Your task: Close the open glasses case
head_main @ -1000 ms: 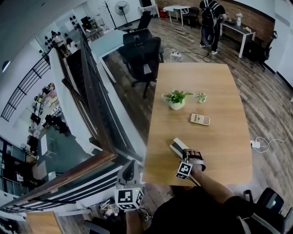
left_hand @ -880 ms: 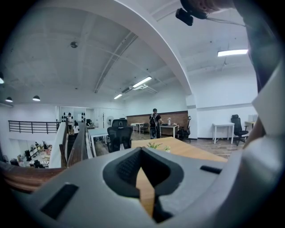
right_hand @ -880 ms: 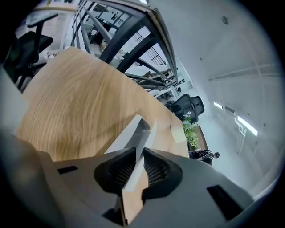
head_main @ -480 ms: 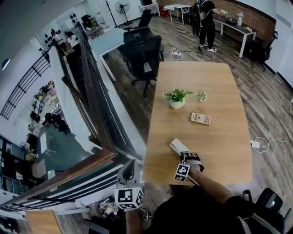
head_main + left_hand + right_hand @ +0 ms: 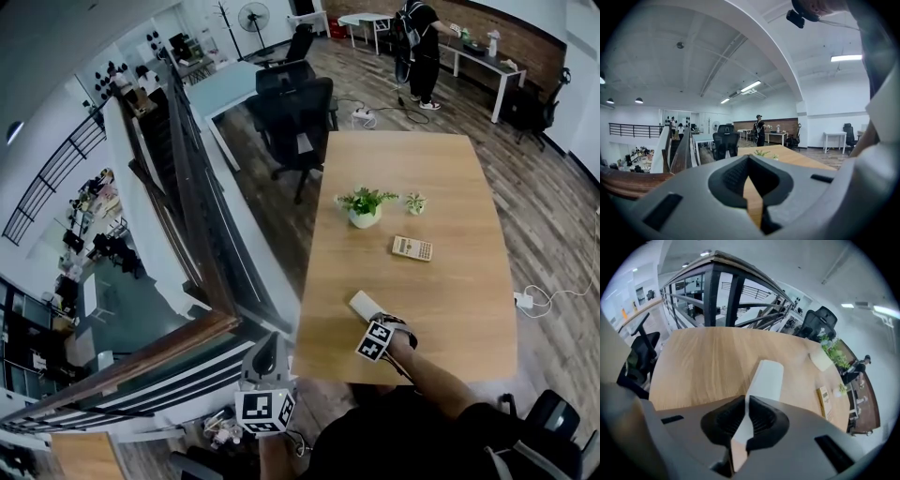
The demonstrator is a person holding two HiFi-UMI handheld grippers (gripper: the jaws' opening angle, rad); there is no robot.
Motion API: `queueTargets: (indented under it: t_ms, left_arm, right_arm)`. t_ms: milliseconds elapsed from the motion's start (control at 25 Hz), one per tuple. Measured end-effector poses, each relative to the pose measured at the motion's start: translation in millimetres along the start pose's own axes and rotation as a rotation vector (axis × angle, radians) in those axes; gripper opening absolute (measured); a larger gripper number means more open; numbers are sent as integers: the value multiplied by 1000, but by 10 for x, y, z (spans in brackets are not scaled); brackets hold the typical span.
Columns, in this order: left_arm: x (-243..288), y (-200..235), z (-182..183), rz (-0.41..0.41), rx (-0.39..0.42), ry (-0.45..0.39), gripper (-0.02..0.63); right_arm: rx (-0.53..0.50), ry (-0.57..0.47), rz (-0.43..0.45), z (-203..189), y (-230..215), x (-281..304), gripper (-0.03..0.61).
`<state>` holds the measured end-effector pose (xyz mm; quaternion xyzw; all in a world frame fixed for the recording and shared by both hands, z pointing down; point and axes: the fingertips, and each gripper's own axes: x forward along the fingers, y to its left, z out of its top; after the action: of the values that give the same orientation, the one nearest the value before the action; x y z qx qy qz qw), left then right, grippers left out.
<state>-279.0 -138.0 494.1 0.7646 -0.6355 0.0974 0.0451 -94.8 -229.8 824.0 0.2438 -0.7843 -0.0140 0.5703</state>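
our left gripper [image 5: 748,159] hangs short of the table [image 5: 792,155], fingers pressed together on nothing. our right gripper [image 5: 746,401] tips steeply down over the table's near edge. its fingers have just been closing and now leave only a thin slit, with nothing pinched in it. the white glasses case [image 5: 766,376] lies right under and just beyond those fingertips, lid down, only its pale outside showing. farther past the fingertips, off to their right, sit a calculator [image 5: 824,401] and then a potted plant [image 5: 825,355]. well beyond, a person [image 5: 417,37] stands by a far desk.
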Motion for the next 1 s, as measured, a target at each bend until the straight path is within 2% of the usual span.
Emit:
queueTargets:
  t_ms: [40, 120, 200, 520, 600, 680, 760, 840, 1000]
  left_arm:
    - [3, 2, 4, 0, -1, -2, -2]
    - [5, 13, 18, 2, -2, -6, -2]
    - [13, 9, 23, 3, -1, -7, -2]
    - [56, -89, 13, -5, 1, -13, -2]
    - [54, -79, 84, 10, 3, -34, -2]
    - [49, -79, 133, 12, 10, -43, -2]
    - [39, -72, 150, 12, 16, -45, -2]
    - [26, -58, 145, 17, 12, -46, -2]
    - [22, -58, 84, 22, -1, -38, -2]
  right_arm:
    - [34, 5, 13, 4, -36, 11, 26]
    - [95, 17, 58, 23, -82, 18, 18]
    - [124, 23, 91, 42, -97, 23, 17]
    - [154, 71, 103, -21, -56, 97, 17]
    - [213, 62, 133, -10, -81, 84, 17]
    - [257, 37, 137, -4, -99, 45, 17]
    - [259, -2, 132, 21, -108, -34, 17]
    - [294, -72, 165, 70, -107, -147, 17]
    - [487, -272, 256, 161, -211, -586, 17]
